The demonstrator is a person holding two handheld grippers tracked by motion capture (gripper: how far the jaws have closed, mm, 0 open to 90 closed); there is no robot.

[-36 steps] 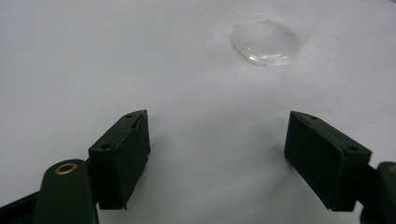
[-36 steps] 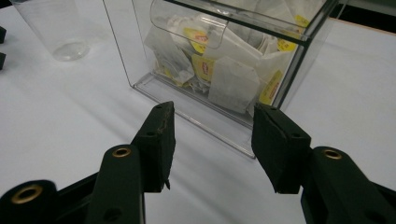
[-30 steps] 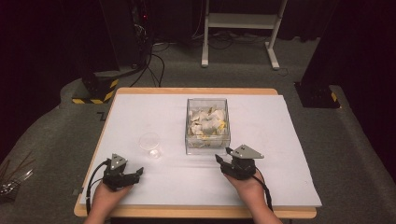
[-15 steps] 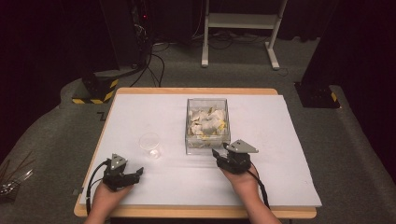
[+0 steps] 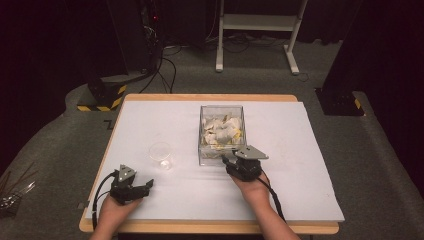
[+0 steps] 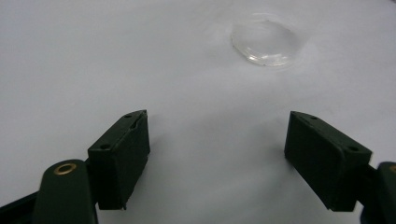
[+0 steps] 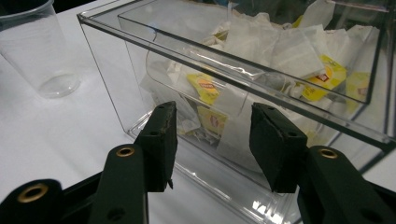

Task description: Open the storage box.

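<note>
High view: a white-covered table [image 5: 150, 120] carries a clear box [image 5: 221, 133] near its middle, full of tea bags [image 5: 222, 131]. The right gripper [image 5: 226, 161] sits right at the box's near wall, toward that wall's right corner — its jaws have just been closing, yet they stand apart with nothing pinched between them. A clear plastic cup [image 5: 161, 155] stands left of the box. The left gripper [image 5: 148, 186] rests near the table's near-left corner — jaws wide, empty.

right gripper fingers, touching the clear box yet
Cannot tell. In the right gripper view the fingers overlap the clear box wall, with nothing between them, but no gap or contact shows plainly.
</note>
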